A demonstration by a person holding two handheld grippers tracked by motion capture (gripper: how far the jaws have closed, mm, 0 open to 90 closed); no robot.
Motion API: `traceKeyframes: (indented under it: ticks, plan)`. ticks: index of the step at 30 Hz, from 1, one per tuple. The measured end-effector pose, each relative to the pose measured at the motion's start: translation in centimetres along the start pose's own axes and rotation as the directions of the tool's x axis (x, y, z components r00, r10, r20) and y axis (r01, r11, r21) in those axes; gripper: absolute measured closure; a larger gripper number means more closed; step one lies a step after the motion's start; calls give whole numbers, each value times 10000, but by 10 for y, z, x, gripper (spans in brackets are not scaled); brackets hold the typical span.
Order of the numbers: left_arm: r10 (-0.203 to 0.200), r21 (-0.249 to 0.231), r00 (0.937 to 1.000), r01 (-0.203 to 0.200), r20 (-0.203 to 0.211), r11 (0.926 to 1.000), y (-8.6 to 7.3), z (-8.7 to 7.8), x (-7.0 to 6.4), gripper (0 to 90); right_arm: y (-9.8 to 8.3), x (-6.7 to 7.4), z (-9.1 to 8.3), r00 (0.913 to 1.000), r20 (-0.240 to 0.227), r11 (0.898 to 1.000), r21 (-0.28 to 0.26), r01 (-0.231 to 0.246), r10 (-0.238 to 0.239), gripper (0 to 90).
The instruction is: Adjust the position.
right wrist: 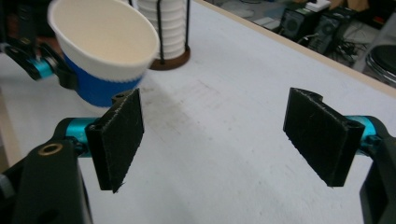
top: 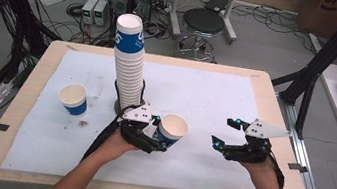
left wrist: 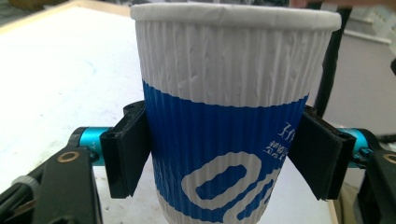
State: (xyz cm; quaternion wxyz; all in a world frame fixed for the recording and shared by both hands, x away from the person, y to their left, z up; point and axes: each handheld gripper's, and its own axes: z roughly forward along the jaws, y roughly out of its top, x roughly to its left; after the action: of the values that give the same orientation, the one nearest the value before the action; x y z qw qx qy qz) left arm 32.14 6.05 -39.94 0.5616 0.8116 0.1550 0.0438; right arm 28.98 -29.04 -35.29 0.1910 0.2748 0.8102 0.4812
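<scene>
Clamped between the black pads of the left gripper (left wrist: 219,154) is a ribbed white-and-blue paper cup (left wrist: 233,116), held upright above the white table mat (top: 216,101), mouth up. Off to its right, the right gripper (top: 231,133) is seen with jaws spread wide and nothing between them. From that gripper's own camera the cup (right wrist: 105,56) is placed up and to the left, its long axis tilted. A handover is judged likeliest, the free gripper being nearer than the tall stack of nested paper cups (top: 129,66).

A cup (top: 74,98) stands left of the cup stack (top: 129,66); another cup (top: 172,129) sits right of it.
</scene>
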Motion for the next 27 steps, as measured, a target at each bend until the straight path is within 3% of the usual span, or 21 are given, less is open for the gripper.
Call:
traceKeyframes:
  ticks: [5,13,20,27]
  plan:
    - [-99,-518,9998,91,-157,9986,-6,-4,2,260,-20,-6,-2,9974,464,9984,-109,-555,559,208]
    - [34,-1189,9997,-64,-257,9929,-8,-7,2,259,-32,-7,-1,9945,891,9984,-180,-544,558,209]
    - [60,-1987,9993,-135,-381,9800,-8,-11,3,260,-34,-7,-4,9919,1151,9978,-436,-491,539,209]
    - [-67,-2533,9985,-75,-552,9674,-12,-17,5,260,-39,-10,-7,9873,1366,9950,-688,-720,809,208]
